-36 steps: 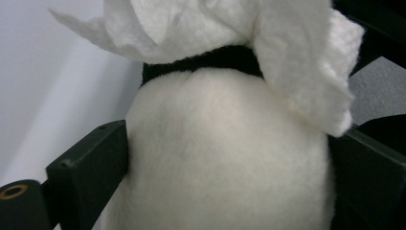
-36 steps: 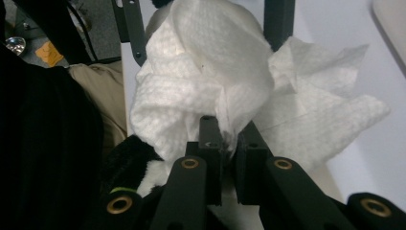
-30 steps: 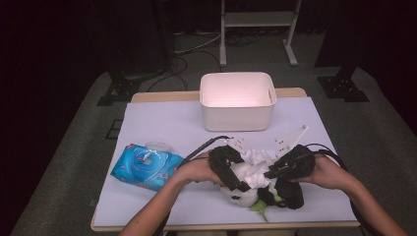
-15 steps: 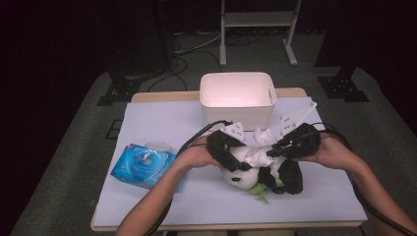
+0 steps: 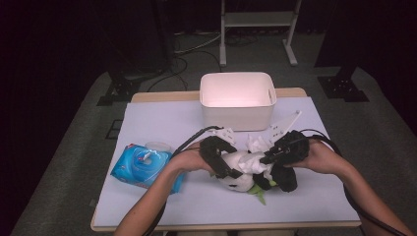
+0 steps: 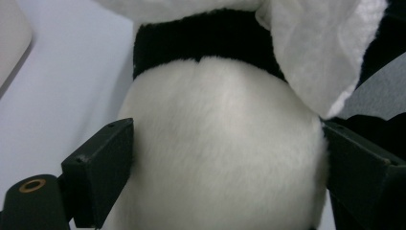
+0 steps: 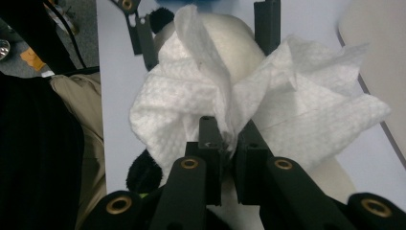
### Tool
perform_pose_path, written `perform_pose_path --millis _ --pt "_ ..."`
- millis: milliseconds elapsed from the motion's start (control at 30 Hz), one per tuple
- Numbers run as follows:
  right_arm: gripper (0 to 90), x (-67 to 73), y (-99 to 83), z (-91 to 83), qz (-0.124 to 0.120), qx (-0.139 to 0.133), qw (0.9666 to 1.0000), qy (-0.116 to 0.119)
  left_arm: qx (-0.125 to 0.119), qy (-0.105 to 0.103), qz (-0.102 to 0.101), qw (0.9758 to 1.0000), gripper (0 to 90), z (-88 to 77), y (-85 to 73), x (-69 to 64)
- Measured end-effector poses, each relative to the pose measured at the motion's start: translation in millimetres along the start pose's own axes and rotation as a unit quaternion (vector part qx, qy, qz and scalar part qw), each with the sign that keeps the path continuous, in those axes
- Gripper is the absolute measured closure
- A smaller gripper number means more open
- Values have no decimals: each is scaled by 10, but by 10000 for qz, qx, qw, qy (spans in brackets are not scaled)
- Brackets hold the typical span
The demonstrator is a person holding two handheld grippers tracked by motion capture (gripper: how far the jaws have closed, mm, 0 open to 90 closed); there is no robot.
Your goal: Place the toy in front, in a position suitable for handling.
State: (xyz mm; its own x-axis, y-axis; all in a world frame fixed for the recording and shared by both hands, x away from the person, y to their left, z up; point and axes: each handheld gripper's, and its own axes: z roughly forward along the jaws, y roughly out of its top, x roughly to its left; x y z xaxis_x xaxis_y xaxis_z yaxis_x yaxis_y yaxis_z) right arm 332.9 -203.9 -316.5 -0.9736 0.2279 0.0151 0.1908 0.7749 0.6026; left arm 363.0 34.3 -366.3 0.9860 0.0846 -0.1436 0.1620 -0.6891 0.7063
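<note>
You had the plush panda (image 5: 239, 173) lying near the desk's front edge, a little right of its middle, and both of your tongs were working on it. Your left tongs (image 6: 225, 158) straddled its white body, one jaw against each flank; the jaws had just been widening, and they seemed to be bracing the toy rather than squeezing it, probably so it would not slide while the other hand rubbed. Your right tongs (image 7: 229, 143) were clenched on a crumpled white wipe (image 7: 268, 103), pinched at its middle so the loose folds spread over the panda's fur, which suits wiping better than a grip on an edge would.

The blue wipe packet (image 5: 143, 165) lay toward the desk's (image 5: 162, 118) left front, apart from the toy but near your left forearm, handy for another sheet. The white bin (image 5: 237, 100) stood at the back edge, centred, just behind the work. The desk had a pale lilac top; around it lay grey carpet, cables and dark stands.
</note>
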Motion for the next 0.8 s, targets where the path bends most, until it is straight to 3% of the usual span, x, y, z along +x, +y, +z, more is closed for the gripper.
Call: perform_pose_path --millis 167,300,367,400,533,667,800 --pt "826 108 24 24 -134 128 9998 60 36 -39 77 10000 116 -30 -22 -74" --pt "824 182 36 31 -232 198 9995 67 87 8 265 9996 200 -25 -26 -136" --pt "823 192 51 34 -249 204 9995 71 110 30 314 9994 204 -12 -15 -158" --pt "823 207 108 55 -337 278 9990 32 138 53 430 9990 203 -6 -9 -174" --pt "823 212 208 133 -493 346 9982 -13 113 31 427 9990 201 -5 -21 -182" --pt "823 164 262 240 -482 360 9982 86 165 42 409 9990 202 -10 -26 -192" --pt "822 127 248 232 -433 301 9985 173 154 15 376 9992 203 -13 -32 -187"
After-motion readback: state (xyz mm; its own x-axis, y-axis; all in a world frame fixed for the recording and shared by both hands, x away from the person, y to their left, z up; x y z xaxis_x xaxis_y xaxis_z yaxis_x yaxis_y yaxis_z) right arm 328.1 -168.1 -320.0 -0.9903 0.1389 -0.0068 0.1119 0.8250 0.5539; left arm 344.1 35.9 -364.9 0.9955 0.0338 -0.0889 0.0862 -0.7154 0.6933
